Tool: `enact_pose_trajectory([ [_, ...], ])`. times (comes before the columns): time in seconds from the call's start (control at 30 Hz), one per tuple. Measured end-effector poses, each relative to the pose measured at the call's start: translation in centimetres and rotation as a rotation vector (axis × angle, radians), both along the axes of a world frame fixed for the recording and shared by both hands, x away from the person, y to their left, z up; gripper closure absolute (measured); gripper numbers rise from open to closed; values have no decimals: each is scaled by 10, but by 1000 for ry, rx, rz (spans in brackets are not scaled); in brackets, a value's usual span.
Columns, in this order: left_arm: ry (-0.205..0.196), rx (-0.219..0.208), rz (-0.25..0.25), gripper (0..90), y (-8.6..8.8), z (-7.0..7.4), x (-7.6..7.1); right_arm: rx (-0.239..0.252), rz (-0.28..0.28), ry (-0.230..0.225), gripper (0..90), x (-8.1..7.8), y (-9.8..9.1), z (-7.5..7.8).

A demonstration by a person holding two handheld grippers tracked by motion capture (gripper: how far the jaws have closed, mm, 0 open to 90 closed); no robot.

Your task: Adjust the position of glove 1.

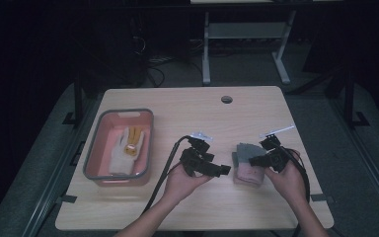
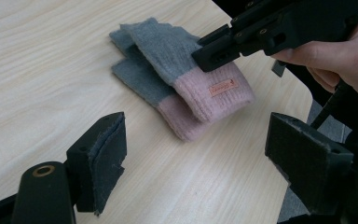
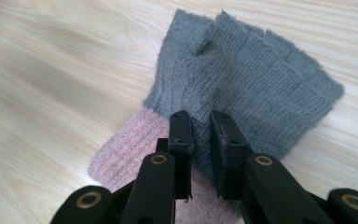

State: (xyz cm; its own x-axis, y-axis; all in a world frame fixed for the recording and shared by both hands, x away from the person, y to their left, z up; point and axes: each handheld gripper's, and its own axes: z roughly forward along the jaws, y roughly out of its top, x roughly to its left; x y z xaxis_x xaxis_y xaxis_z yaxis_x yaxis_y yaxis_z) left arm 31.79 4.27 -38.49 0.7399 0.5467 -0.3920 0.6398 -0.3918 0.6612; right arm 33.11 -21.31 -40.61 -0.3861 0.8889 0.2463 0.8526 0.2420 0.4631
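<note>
While the person's two hands come in from the near edge, the light wooden desk (image 1: 187, 106) holds a pink bin (image 1: 94, 148) with a grey rim on its left side. Inside the bin lies a white and yellow glove (image 1: 126, 148). Next, near the middle of the desk, comes the left hand (image 1: 180, 181), and it holds the left tool (image 1: 220, 170). That tool points toward the right, and its two black jaws stand wide apart with nothing between them. In the left gripper view the soft pads (image 2: 107, 158) of these jaws sit over bare wood, close to the gloves but not touching them. Just to the right lie the grey and pink gloves (image 1: 248, 165), one stacked on the other, flat on the desk. They have short grey finger parts, pink cuffs, and a little orange tag (image 2: 223, 87) on the top cuff. Farther right is the right hand (image 1: 288, 182), which holds the right tool (image 1: 254, 160) over the gloves. In the right gripper view its jaws are pulled in close, with just a thin gap, right above the place where the grey wool meets the pink. I cannot tell if they pinch any wool or touch the glove.
</note>
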Motion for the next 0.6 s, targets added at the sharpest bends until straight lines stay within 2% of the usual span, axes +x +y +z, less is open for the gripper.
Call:
enact_pose_trajectory([
  [0.17, 2, 3, 4, 207, 1, -2, 1, -17, -7, -3, 777, 3, 3, -5],
  [0.37, 9, 15, 3, 207, -1, -5, 1, 7, -15, -2, 798, 4, 1, -14],
  [0.6, 15, 19, 1, 211, -6, -9, 2, 30, -34, -15, 736, -2, -12, -11],
])
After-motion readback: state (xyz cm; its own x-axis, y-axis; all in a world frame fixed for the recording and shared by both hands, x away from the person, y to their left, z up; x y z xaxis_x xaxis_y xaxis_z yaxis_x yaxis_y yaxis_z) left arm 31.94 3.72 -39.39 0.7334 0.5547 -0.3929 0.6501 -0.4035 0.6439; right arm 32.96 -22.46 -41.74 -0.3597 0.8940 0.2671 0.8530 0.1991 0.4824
